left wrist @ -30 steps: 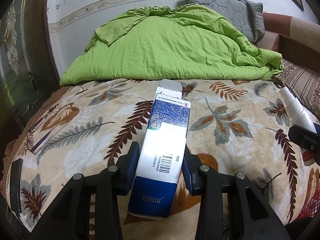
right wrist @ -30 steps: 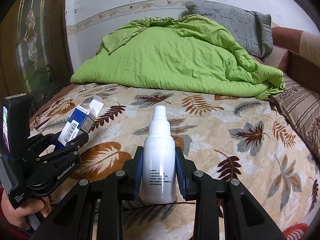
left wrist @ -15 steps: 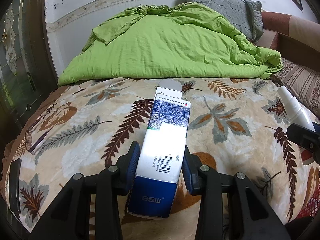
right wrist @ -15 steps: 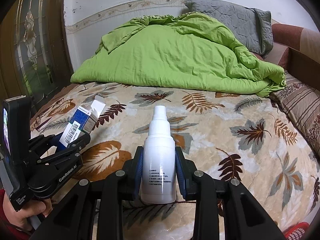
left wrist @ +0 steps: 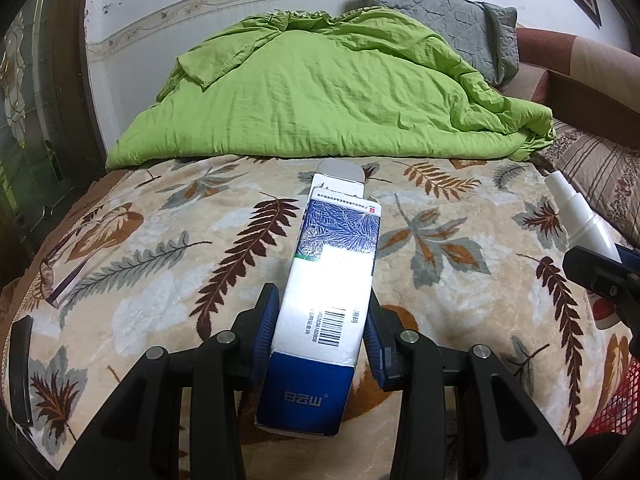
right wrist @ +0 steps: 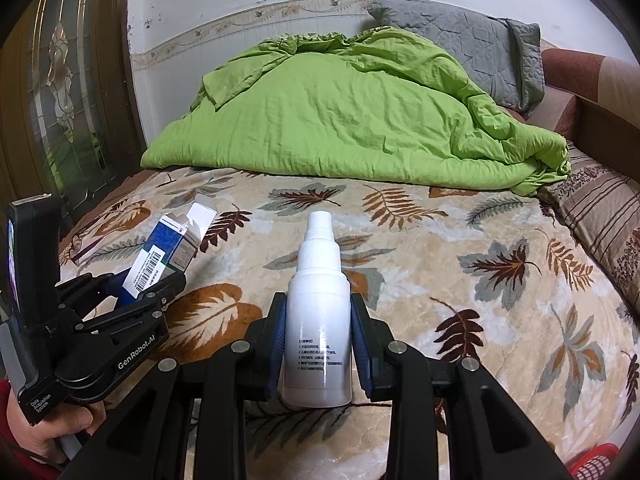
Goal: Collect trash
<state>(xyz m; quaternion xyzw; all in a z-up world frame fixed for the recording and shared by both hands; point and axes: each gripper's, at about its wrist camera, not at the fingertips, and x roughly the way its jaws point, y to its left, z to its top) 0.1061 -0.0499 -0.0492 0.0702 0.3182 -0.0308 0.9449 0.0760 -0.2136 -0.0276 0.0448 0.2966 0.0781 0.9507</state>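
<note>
My left gripper [left wrist: 322, 320] is shut on a blue and white carton [left wrist: 328, 280], held lengthwise above the bed with its open flap pointing away. The same carton [right wrist: 160, 256] shows at the left of the right wrist view, clamped in the left gripper [right wrist: 136, 292]. My right gripper [right wrist: 318, 330] is shut on a white spray bottle [right wrist: 318, 320], nozzle pointing forward. That bottle [left wrist: 580, 220] appears at the right edge of the left wrist view. Both grippers hover over the leaf-patterned blanket [left wrist: 160, 264].
A rumpled green duvet [left wrist: 320, 92] lies across the far half of the bed, with a grey pillow [right wrist: 460, 44] behind it. A striped cushion [right wrist: 600, 216] sits at the right. A red mesh basket [left wrist: 616, 404] shows low at the right. A hand [right wrist: 60, 420] grips the left tool.
</note>
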